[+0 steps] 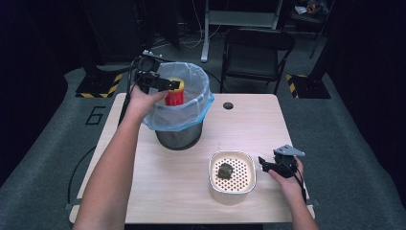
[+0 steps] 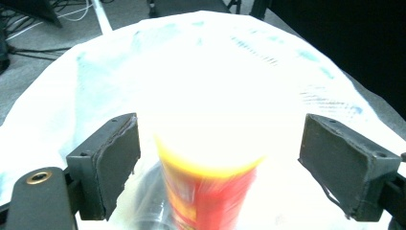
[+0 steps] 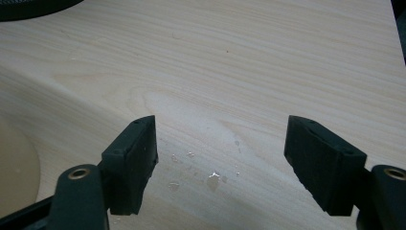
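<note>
A red can with a yellow rim (image 1: 174,95) stands upright in the mouth of a mesh bin lined with a pale blue bag (image 1: 196,103). My left gripper (image 1: 168,85) is held over the bin's near-left rim. In the left gripper view its jaws stand wide apart either side of the blurred can (image 2: 210,191), and neither pad touches it. My right gripper (image 1: 263,163) rests low at the table's right, open, with bare wood and a few water drops (image 3: 210,179) between its jaws. A cream perforated basket (image 1: 232,191) holds a dark lump (image 1: 224,171).
The light wood table (image 1: 163,191) has a round cable hole (image 1: 228,105) at the back. The basket's rim (image 3: 16,167) lies just left of the right gripper. A black folding chair (image 1: 256,52) stands behind the table.
</note>
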`<state>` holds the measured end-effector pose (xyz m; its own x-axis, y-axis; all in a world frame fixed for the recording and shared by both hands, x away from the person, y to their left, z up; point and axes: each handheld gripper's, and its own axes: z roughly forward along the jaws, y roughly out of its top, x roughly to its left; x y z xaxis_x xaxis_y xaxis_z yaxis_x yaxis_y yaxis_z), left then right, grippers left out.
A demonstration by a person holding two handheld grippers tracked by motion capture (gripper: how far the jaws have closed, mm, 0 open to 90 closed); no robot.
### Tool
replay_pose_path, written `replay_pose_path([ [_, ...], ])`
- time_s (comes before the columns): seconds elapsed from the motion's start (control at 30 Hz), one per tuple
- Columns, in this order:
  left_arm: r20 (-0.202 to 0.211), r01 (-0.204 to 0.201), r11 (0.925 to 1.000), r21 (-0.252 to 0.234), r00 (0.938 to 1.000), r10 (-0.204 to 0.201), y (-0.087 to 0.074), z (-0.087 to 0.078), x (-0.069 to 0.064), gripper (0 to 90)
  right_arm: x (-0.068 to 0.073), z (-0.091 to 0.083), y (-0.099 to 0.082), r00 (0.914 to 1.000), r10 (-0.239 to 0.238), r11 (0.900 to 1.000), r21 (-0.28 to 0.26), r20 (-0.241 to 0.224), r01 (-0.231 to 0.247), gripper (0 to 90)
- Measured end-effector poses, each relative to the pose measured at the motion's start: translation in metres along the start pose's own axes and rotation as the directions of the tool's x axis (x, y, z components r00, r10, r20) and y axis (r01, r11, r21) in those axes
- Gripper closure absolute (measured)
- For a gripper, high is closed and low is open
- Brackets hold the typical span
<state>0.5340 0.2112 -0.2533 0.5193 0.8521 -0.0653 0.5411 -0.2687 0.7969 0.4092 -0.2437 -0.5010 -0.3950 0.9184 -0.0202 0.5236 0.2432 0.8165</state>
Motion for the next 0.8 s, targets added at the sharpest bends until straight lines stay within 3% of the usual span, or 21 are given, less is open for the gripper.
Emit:
replay_pose_path([
  [0.23,0.035,-0.018,0.9998,0.000,0.9992,0.018,-0.018,-0.022,0.007,17.4,0.001,0.000,0.000,0.9999,-0.015,0.9999,-0.002,-0.001,0.015,26.5],
  [0.3,0.050,-0.010,0.9998,-0.017,0.9987,0.011,-0.023,-0.031,0.008,18.9,0.001,0.000,0.000,0.9999,-0.016,0.9999,0.000,-0.001,0.016,26.5],
  [0.43,0.087,-0.036,0.9976,-0.059,0.9953,0.041,-0.033,-0.053,0.010,23.0,0.002,0.000,0.000,1.0000,-0.006,1.0000,0.005,-0.001,0.006,26.5],
  [0.57,0.120,-0.035,0.9957,-0.086,0.9918,0.045,-0.045,-0.072,0.011,25.5,0.003,0.000,0.000,1.0000,-0.007,1.0000,0.002,0.001,0.007,26.5],
  [0.8,0.136,-0.034,0.9969,-0.071,0.9898,0.044,-0.075,-0.091,0.016,31.0,0.003,0.000,-0.001,0.9999,-0.016,0.9999,0.002,-0.001,0.016,26.5],
])
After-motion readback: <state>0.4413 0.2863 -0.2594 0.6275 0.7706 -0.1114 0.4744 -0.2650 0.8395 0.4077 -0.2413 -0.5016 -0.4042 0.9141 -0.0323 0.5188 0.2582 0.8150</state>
